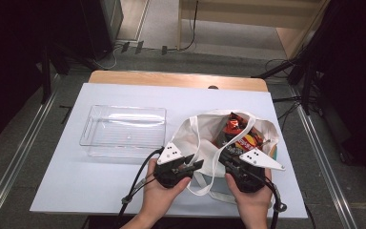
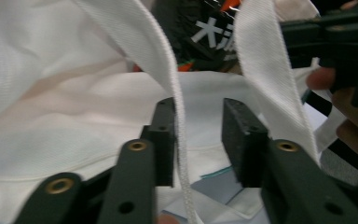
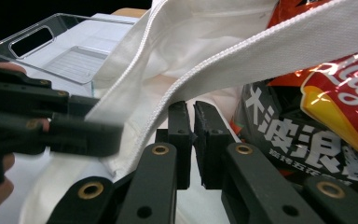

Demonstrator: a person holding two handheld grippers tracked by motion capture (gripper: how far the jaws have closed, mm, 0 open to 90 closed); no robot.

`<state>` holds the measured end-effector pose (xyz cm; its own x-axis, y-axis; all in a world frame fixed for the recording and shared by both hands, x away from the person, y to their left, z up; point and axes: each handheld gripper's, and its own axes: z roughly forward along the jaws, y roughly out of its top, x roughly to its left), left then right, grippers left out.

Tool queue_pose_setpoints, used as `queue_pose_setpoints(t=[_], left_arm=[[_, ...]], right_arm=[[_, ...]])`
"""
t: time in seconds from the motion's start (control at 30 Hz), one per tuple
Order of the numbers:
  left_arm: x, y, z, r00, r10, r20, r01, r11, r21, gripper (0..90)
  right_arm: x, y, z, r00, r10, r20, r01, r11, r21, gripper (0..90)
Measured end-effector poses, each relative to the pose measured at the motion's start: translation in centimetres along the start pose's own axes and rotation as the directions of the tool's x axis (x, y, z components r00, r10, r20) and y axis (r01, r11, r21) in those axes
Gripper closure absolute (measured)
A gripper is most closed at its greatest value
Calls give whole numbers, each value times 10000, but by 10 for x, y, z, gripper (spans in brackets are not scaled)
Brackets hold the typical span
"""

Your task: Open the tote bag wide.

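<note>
A white tote bag point(image 1: 195, 133) lies open at the table's right front, with orange and black snack packets point(image 1: 240, 136) inside. My left gripper point(image 1: 198, 164) is at the bag's left front. In the left gripper view point(image 2: 198, 135) its jaws stand apart, with a white strap point(image 2: 168, 60) hanging between them against the left pad, not pinched. My right gripper point(image 1: 223, 156) is at the bag's mouth. In the right gripper view point(image 3: 193, 123) its jaws are closed together at the lower edge of a strap point(image 3: 270, 51), apparently nipping it. A black packet point(image 3: 284, 140) and an orange one point(image 3: 345, 93) lie beyond.
A clear plastic bin point(image 1: 124, 108) stands empty to the left of the bag, its rim point(image 3: 74, 16) showing behind the fabric. The bag's second strap point(image 2: 261, 60) crosses in front of the other gripper point(image 2: 335, 42). The white table top point(image 1: 76, 181) extends to the front left.
</note>
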<state>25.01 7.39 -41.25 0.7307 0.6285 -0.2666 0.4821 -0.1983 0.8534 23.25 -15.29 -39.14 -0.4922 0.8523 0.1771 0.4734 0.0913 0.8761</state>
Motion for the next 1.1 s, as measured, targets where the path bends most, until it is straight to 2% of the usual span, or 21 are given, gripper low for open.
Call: queue_pose_setpoints(t=[0.03,0.1,0.13,0.17,0.2,0.23,0.27,0.4,0.5,0.6,0.67,0.73,0.8,0.87,0.93,1.03,1.1], left_arm=[[-1,0,1,10000,-21,51,21,10000,-52,581],[-2,0,1,10000,-60,-12,60,9999,-101,522],[-2,0,1,9999,33,-142,-35,9999,-136,568],[-1,0,0,9991,135,-408,-140,9998,-135,661],[3,1,-1,9984,98,-559,-104,9999,-110,742],[5,1,-2,9981,59,-615,-66,9999,-101,860],[7,1,-2,9969,89,-779,-97,9999,-97,882],[12,1,-2,9954,64,-951,-70,10000,-55,888],[12,0,-1,9951,62,-983,-73,9999,-109,887],[11,1,0,9949,-1,-1012,-20,9998,-211,886],[11,0,0,9951,30,-992,-52,9997,-218,886],[10,0,-1,9953,117,-966,-139,9996,-229,886],[9,0,-1,9962,163,-854,-193,9992,-345,885],[8,1,-3,9971,254,-723,-286,9987,-433,883],[8,2,-4,9983,380,-431,-402,9979,-499,877],[7,2,-3,9990,458,6,-457,9983,-348,780],[4,1,-2,9981,587,195,-578,9973,-444,718]], right_arm=[[0,0,0,10000,22,3,-22,10000,7,858],[-1,0,0,10000,21,7,-21,10000,2,843],[-1,0,-1,10000,37,53,-37,10000,-14,831],[-2,-1,-2,9999,40,118,-40,10000,-49,817],[-4,-1,-5,9998,59,194,-57,9999,-107,809],[-7,-3,-9,9996,130,264,-125,9997,-196,795],[-8,-4,-12,9994,180,299,-173,9996,-242,787],[-14,-9,-23,9982,426,420,-406,9981,-466,753],[-11,-13,-30,9981,551,267,-535,9969,-573,727],[-5,-20,-31,9980,636,71,-632,9971,-430,681],[-1,-24,-29,9970,767,-57,-768,9968,-211,619],[2,-26,-24,9947,956,-392,-959,9954,-78,589],[5,-23,-20,9955,872,-381,-873,9962,4,639],[5,-20,-15,9951,900,-415,-893,9958,176,772],[2,-17,-10,9931,978,-642,-960,9949,309,880],[1,-10,-4,9936,935,-632,-926,9955,185,894],[2,-6,-2,9952,826,-522,-823,9966,88,894]])
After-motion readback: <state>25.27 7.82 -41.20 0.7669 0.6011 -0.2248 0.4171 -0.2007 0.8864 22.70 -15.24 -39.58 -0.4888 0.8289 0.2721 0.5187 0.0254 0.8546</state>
